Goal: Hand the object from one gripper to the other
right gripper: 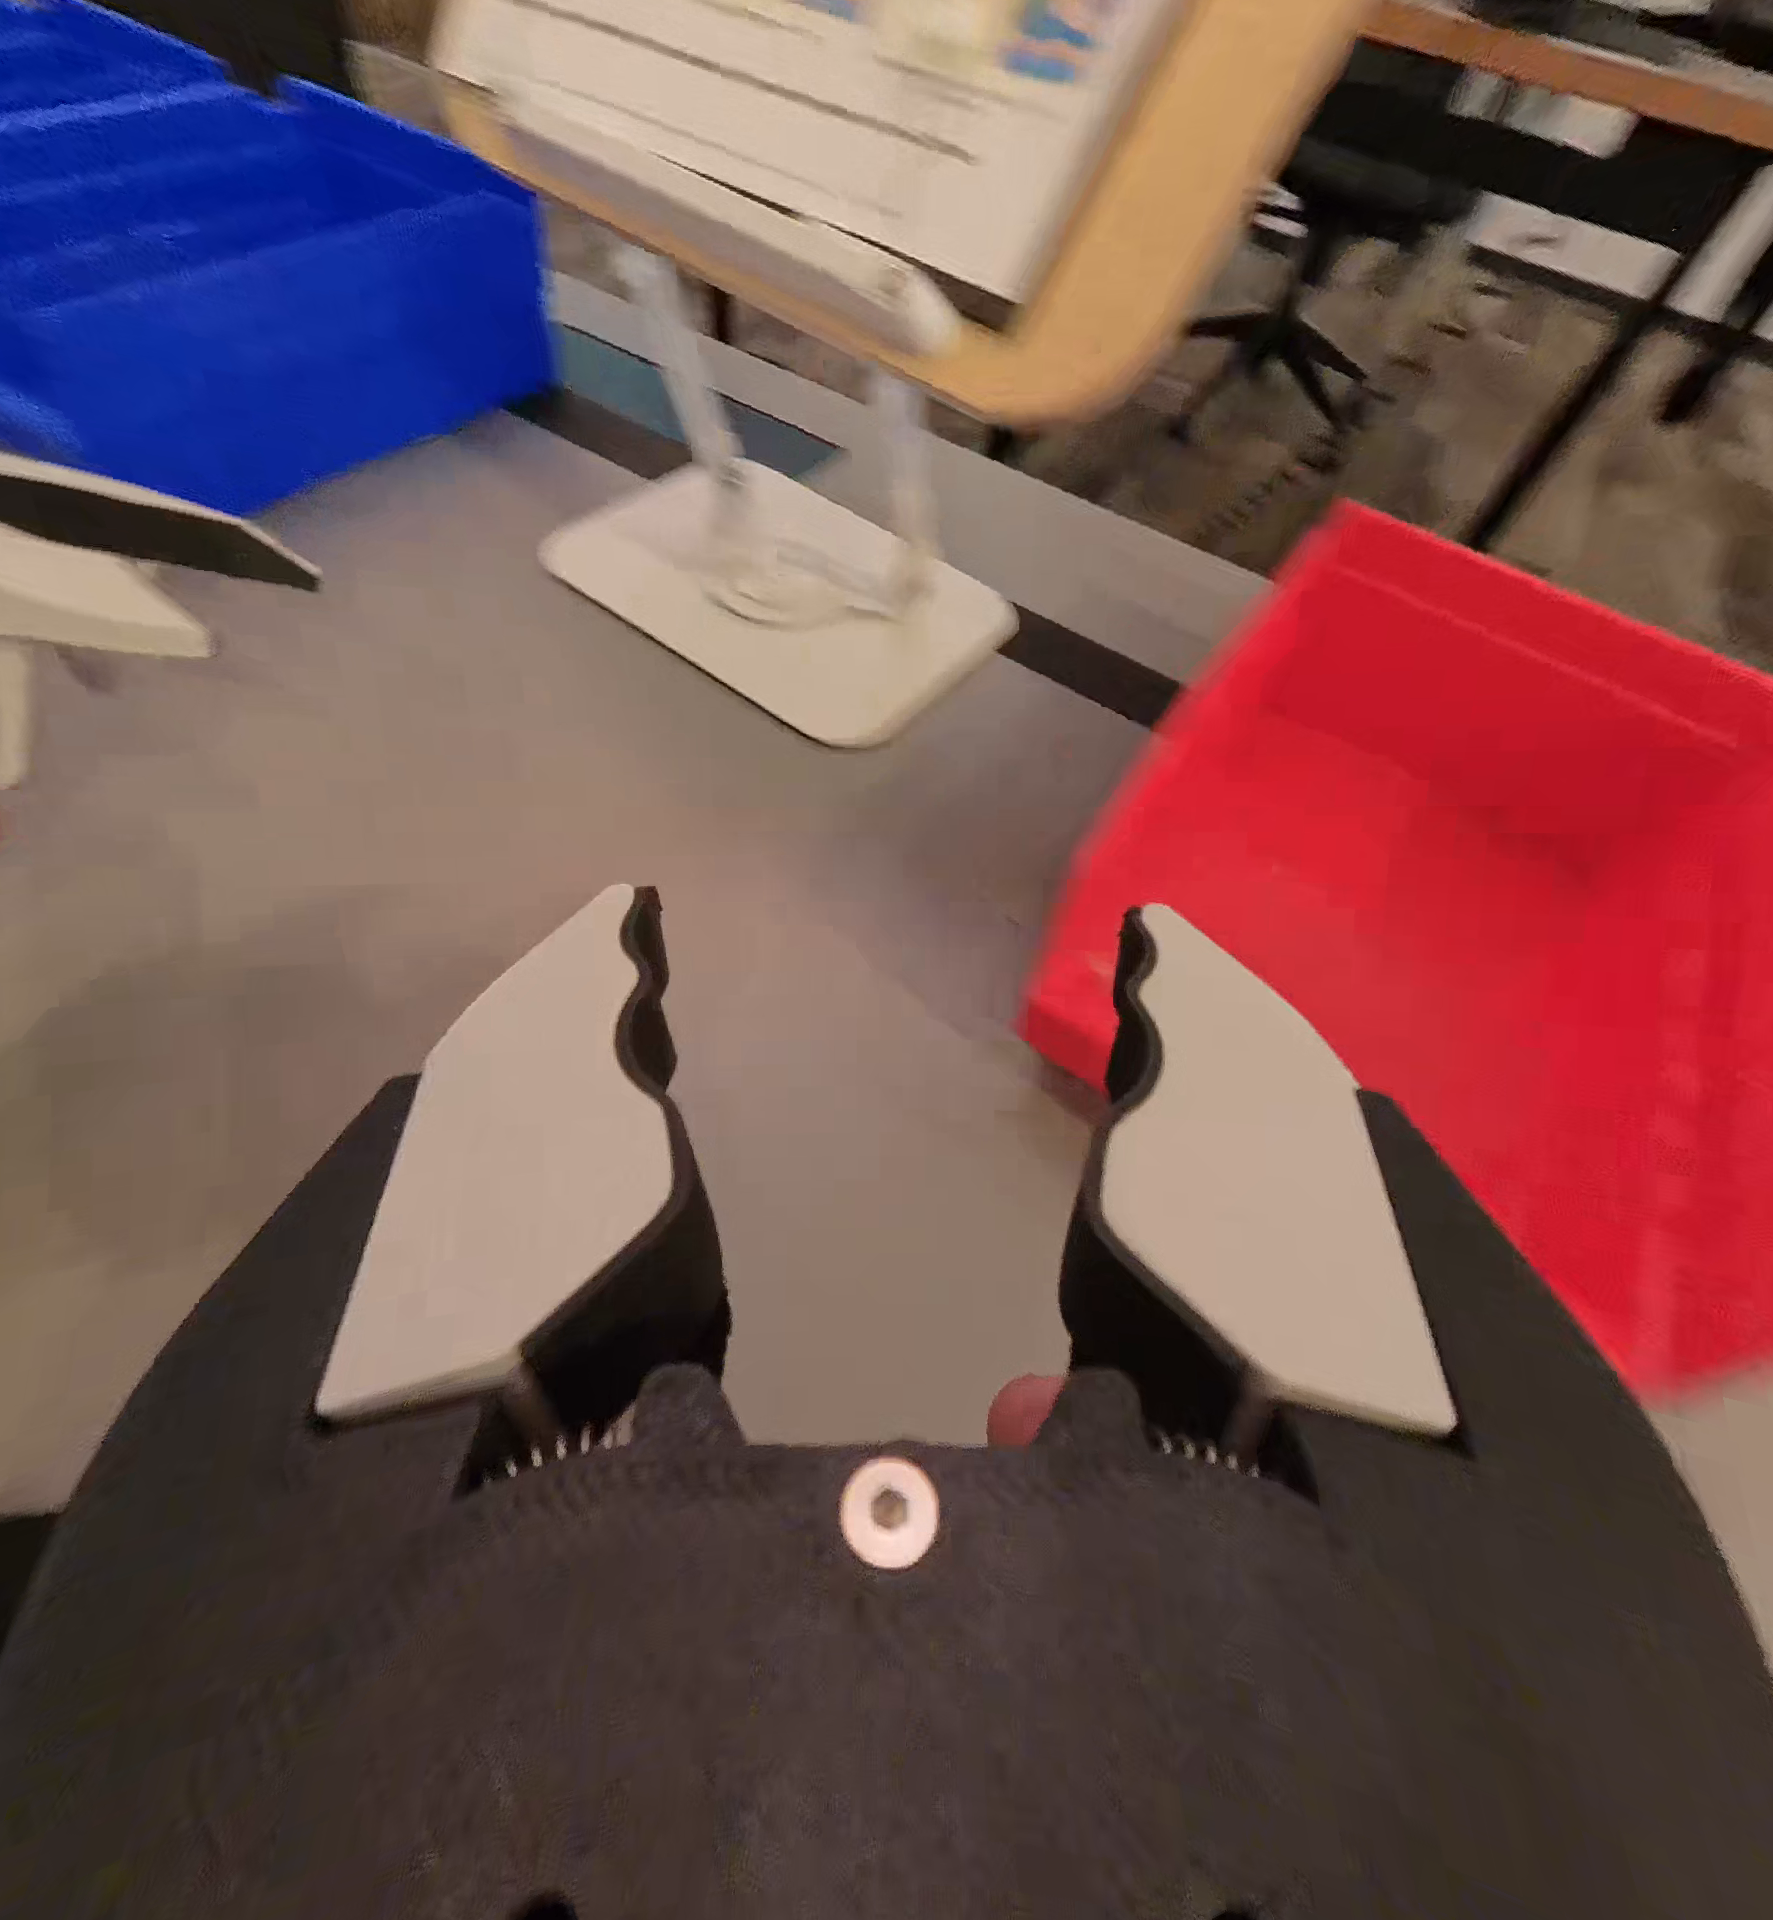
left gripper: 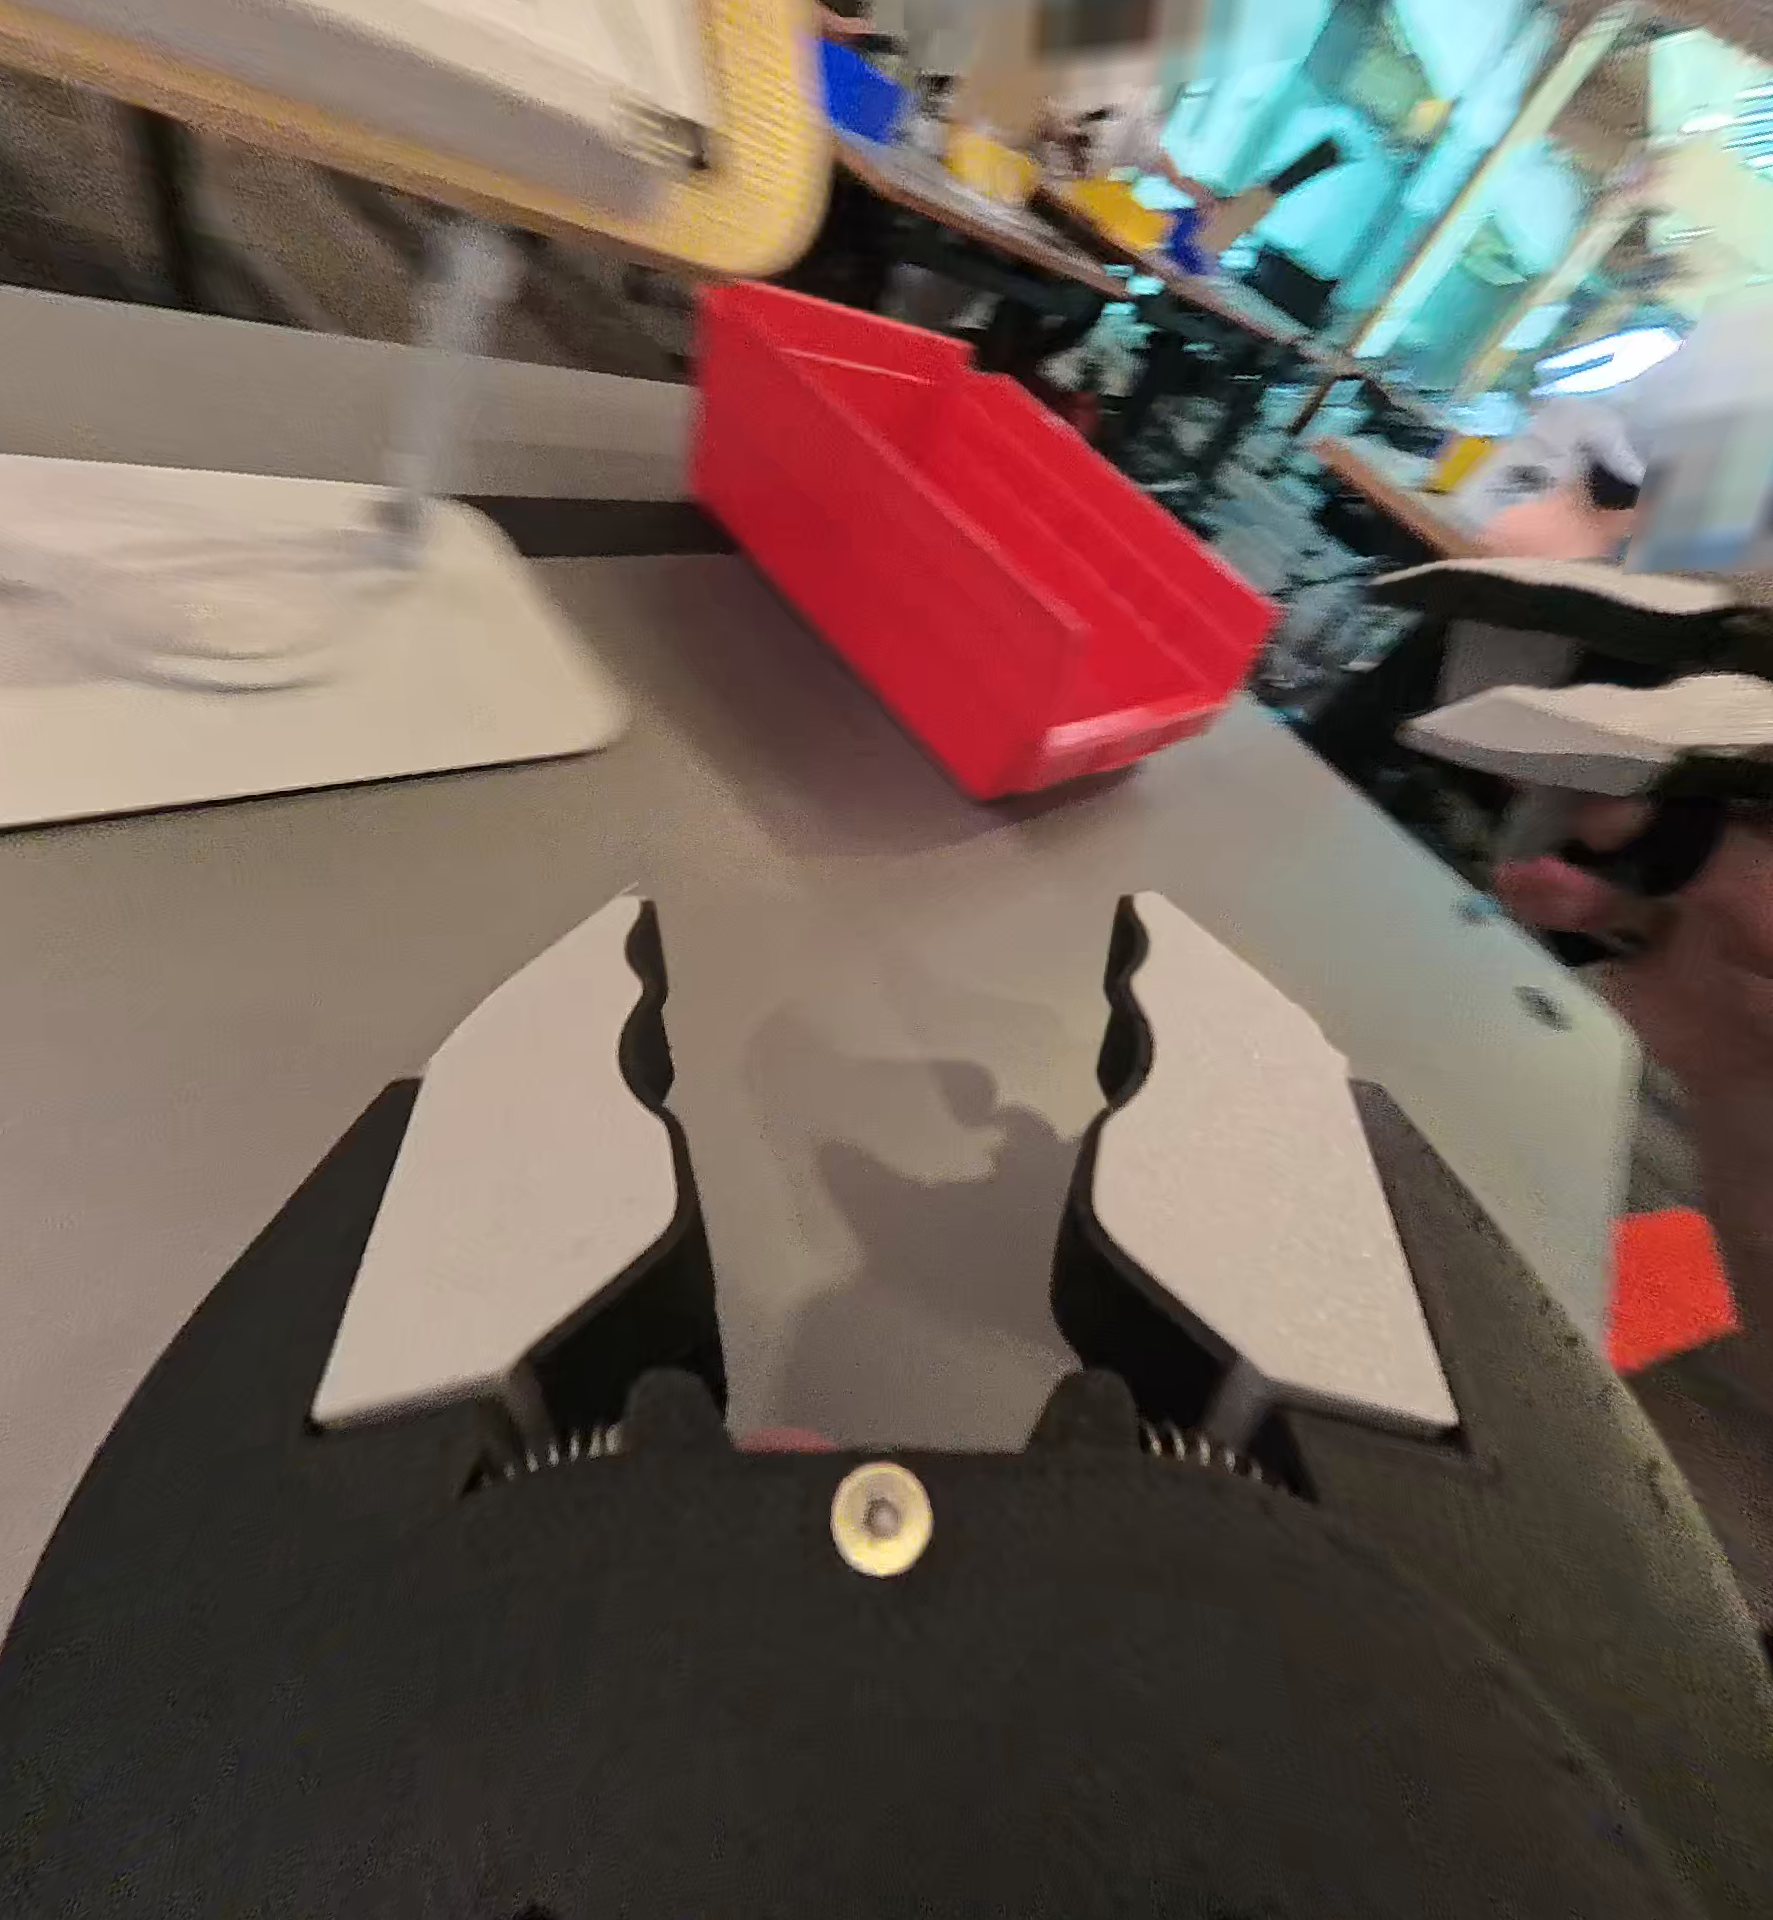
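My left gripper point(left gripper: 887, 914) is open over the grey table point(left gripper: 238, 1039), with only bare table between its fingers. My right gripper point(right gripper: 892, 914) is open too, with bare table between its fingers and the red bin point(right gripper: 1484, 935) just behind its right fingertip. The right gripper also shows at the right edge of the left wrist view point(left gripper: 1412, 665), open with nothing between its fingers. The left gripper shows at the left edge of the right wrist view point(right gripper: 248, 597). No object to hand over is visible in either view. Both views are motion-blurred.
A red bin point(left gripper: 944, 551) lies on the table ahead of the left gripper. A blue bin point(right gripper: 186, 260) stands at the back left. A white stand base point(right gripper: 788, 613) carries a tilted wood-framed board point(right gripper: 861, 177). The table's right edge point(left gripper: 1547, 997) is near.
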Motion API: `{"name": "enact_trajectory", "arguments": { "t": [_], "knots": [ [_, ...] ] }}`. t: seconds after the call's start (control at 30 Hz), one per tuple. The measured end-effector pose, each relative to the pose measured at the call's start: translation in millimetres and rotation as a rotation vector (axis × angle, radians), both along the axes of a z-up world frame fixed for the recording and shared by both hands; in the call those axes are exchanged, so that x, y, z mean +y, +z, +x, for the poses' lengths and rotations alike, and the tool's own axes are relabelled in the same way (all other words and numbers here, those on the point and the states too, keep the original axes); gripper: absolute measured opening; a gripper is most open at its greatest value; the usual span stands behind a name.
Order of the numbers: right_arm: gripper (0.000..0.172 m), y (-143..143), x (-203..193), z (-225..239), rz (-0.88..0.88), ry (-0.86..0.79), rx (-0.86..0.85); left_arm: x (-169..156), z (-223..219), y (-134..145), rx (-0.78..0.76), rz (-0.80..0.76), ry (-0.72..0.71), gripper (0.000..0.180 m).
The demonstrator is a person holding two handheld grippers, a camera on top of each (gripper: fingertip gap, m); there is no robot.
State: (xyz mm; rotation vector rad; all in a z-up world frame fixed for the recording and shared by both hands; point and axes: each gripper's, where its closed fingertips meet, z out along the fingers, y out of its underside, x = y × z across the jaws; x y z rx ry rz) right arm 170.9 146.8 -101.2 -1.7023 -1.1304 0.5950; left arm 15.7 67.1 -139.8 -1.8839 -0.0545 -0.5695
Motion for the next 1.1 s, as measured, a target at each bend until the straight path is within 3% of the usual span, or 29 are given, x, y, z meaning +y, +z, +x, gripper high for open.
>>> {"name": "enact_trajectory", "arguments": {
  "t": [0.2, 0.33, 0.53, 0.63, 0.77, 0.9, 1.1],
  "knots": [
    [0.076, 9, -44, -161, -0.095, 0.262, 0.063, -75, -192, 9, 0.277, -0.083, 0.352, 0.060],
    [0.072, -12, -47, -235, -0.163, 0.333, 0.065, -102, -288, 0, 0.430, -0.259, 0.432, 0.045],
    [0.065, -73, -47, -262, -0.160, 0.365, 0.019, -103, -361, -29, 0.592, -0.559, 0.200, 0.041],
    [0.065, -92, -48, -262, -0.146, 0.399, -0.045, -96, -376, -45, 0.773, -0.655, -0.006, 0.036],
    [0.065, -97, -44, -261, -0.190, 0.410, -0.033, -91, -395, -71, 1.057, -0.728, -0.288, 0.040],
    [0.065, -103, -41, -259, -0.201, 0.407, -0.042, -84, -402, -88, 1.118, -0.764, -0.455, 0.038],
    [0.064, -112, -40, -259, -0.239, 0.414, -0.044, -75, -407, -105, 1.208, -0.783, -0.574, 0.039]
  ]
}}
